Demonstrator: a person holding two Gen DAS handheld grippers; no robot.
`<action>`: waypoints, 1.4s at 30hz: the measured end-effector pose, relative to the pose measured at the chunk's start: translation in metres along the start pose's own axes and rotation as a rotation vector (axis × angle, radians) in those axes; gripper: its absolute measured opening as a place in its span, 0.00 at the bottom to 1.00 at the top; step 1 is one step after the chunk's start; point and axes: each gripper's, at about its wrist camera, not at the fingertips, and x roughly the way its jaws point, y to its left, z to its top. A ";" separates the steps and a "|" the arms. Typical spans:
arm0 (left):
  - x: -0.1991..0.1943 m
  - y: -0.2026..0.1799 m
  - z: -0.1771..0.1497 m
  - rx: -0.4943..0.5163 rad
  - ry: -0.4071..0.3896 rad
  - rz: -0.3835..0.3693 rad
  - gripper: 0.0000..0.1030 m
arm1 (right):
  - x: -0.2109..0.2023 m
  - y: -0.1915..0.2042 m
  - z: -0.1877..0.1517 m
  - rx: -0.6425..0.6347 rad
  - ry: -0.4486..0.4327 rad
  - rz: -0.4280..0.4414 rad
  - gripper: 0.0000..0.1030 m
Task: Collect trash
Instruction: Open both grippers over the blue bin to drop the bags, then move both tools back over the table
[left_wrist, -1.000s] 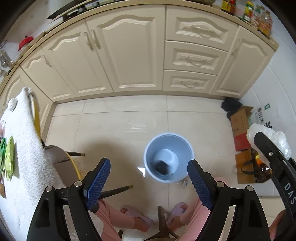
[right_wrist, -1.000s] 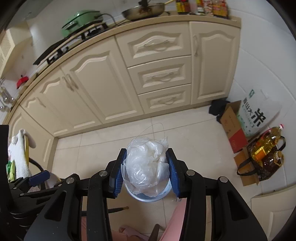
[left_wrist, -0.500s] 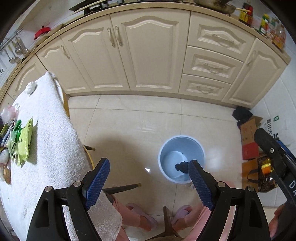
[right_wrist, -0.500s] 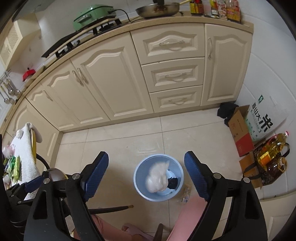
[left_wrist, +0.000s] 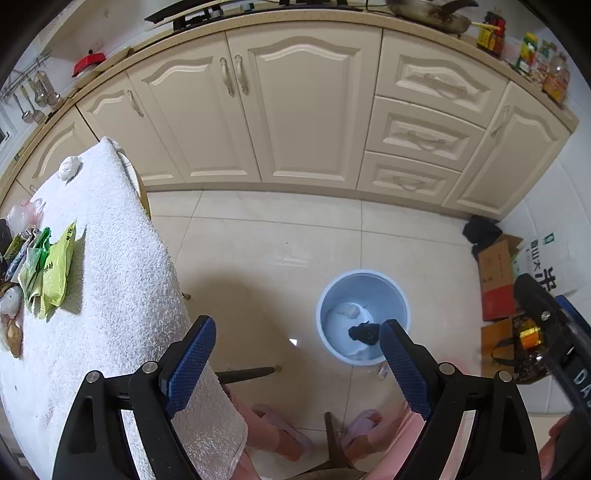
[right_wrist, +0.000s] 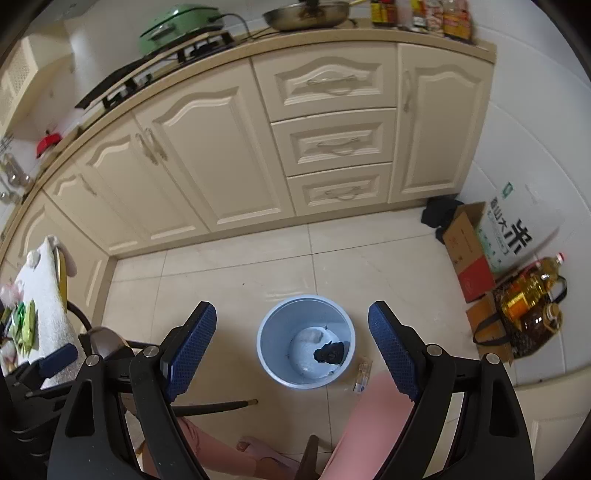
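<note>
On the far left we see the table (left_wrist: 110, 280) under a white towel, with green packets (left_wrist: 48, 269) and a white wad (left_wrist: 69, 168) lying on it. Our left gripper (left_wrist: 295, 363) hangs over the towel's edge and the floor; its jaws have just been opening and stand wide, with nothing between them. To the right of it the blue bin (left_wrist: 364, 280) stands on the tiles, holding a pale bag (left_wrist: 349, 310) and a dark lump (left_wrist: 364, 332).

From the right wrist, our right gripper (right_wrist: 291, 350) looks down on the bin (right_wrist: 269, 332), framed between its blue pads. Its jaws have just been opening too and stand wide, with nothing held. The bag (right_wrist: 312, 338) and lump (right_wrist: 330, 352) lie at the bin's bottom. A small clear scrap (right_wrist: 362, 374) lies on the floor just beside the bin. Further right stand a carton (right_wrist: 467, 254) and oil bottles (right_wrist: 528, 295).
</note>
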 end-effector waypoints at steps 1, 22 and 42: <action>-0.001 0.000 -0.002 0.007 -0.005 0.010 0.85 | -0.004 -0.001 -0.001 0.020 -0.011 -0.009 0.84; -0.064 0.006 -0.078 0.005 -0.119 0.004 0.85 | -0.077 0.014 -0.034 0.003 -0.174 0.141 0.84; -0.184 0.074 -0.176 -0.134 -0.272 0.072 0.85 | -0.143 0.077 -0.065 -0.162 -0.260 0.291 0.96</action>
